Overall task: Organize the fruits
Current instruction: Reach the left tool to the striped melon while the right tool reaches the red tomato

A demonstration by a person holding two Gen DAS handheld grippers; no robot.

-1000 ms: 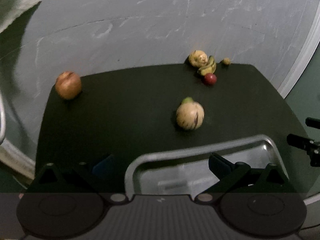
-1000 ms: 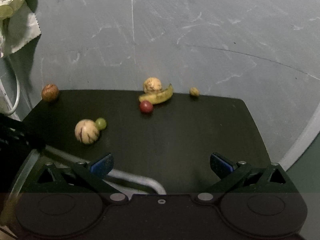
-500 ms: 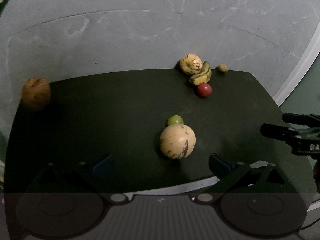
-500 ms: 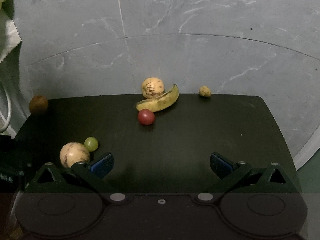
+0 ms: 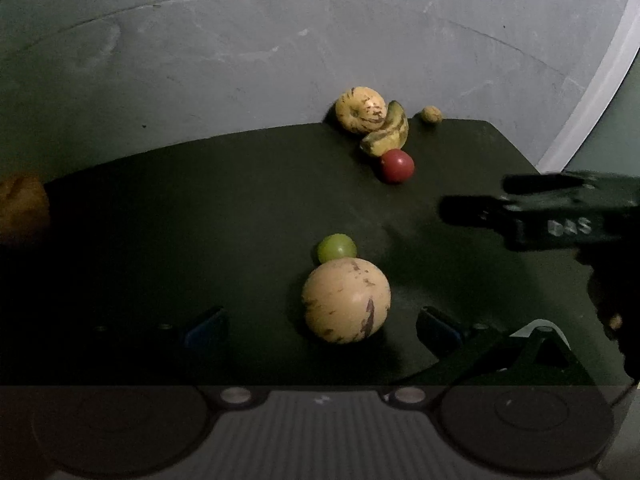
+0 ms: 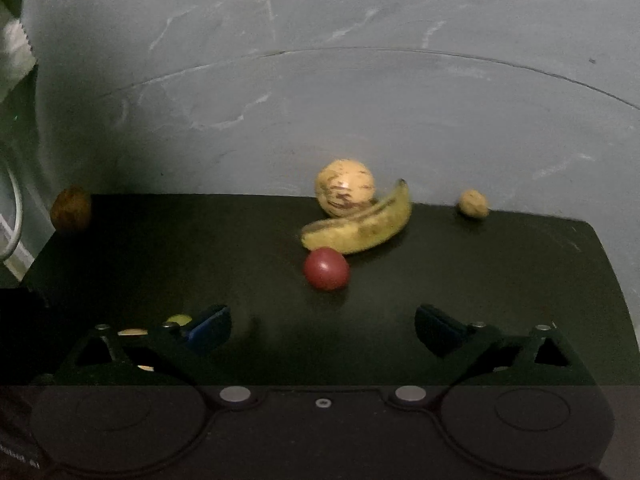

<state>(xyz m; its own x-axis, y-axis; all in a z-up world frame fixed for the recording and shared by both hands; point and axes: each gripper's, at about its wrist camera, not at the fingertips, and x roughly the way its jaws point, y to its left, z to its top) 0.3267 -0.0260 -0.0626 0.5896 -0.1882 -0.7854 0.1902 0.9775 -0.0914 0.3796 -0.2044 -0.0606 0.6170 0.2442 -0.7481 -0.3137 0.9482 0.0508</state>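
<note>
Two hand-held grippers hang over my dark mat [image 5: 200,220] on the grey desk [image 5: 240,60]. My left hand-held gripper [image 5: 320,326] stands apart around a pale speckled round melon [image 5: 346,300], not pressing it; a small green grape [image 5: 337,248] touches it at twelve o'clock. My right hand-held gripper [image 6: 322,326] is closing, nothing between; a red round fruit [image 6: 326,268] at twelve o'clock, a yellow banana [image 6: 360,230] beyond.

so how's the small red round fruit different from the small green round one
The red round fruit lies far back on the black mat, just in front of the yellow banana. The green round fruit lies nearer, right behind the big speckled tan fruit. Both are small, smooth and ungripped.
</note>
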